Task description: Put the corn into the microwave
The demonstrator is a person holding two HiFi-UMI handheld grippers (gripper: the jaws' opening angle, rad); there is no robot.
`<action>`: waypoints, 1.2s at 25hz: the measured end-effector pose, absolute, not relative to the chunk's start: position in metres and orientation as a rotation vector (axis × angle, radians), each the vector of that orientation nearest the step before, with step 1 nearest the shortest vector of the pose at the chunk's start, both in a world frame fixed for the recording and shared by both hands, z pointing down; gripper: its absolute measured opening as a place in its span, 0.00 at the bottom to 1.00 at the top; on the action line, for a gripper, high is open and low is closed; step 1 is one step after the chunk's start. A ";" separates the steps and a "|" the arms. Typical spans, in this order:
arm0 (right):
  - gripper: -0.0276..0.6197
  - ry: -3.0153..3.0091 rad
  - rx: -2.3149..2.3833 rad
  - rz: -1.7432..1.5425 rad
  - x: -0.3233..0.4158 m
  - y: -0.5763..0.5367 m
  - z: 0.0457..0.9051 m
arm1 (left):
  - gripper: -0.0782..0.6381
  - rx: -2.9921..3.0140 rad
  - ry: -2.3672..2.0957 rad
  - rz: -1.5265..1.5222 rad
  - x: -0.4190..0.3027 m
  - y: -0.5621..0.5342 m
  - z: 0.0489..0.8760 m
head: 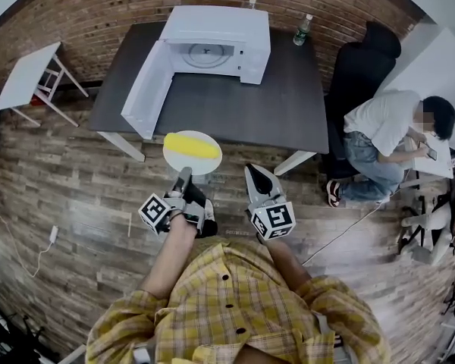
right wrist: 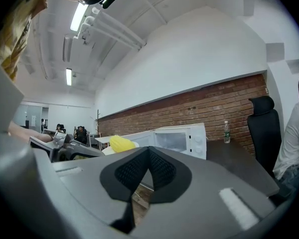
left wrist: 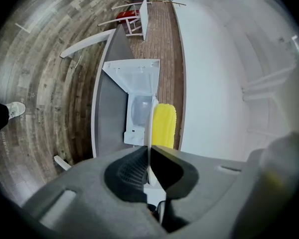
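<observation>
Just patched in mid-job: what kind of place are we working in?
Likely an office, not a kitchen: the microwave sits on a dark desk, with an office chair and a seated person beside it.

Left gripper level, clamped on plate rim, right gripper level, jaws together

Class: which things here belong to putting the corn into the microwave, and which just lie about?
Job: corn, plate, open microwave, left hand-held gripper gripping the plate.
Lying about: bottle, black chair, small white table.
</observation>
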State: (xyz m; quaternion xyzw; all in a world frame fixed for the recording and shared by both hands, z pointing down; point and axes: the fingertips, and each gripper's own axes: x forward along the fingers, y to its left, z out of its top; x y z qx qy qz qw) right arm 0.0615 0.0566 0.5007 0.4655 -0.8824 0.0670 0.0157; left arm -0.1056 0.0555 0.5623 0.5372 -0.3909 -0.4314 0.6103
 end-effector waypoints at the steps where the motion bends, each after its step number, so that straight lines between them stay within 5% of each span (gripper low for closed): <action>1: 0.04 -2.739 1.458 0.211 0.058 0.046 0.499 | 0.13 1.244 -0.898 -0.995 -0.109 0.044 0.559; 30: 0.04 -2.577 1.674 0.178 0.002 -0.102 0.488 | 0.13 1.270 -0.791 -0.846 -0.157 -0.118 0.567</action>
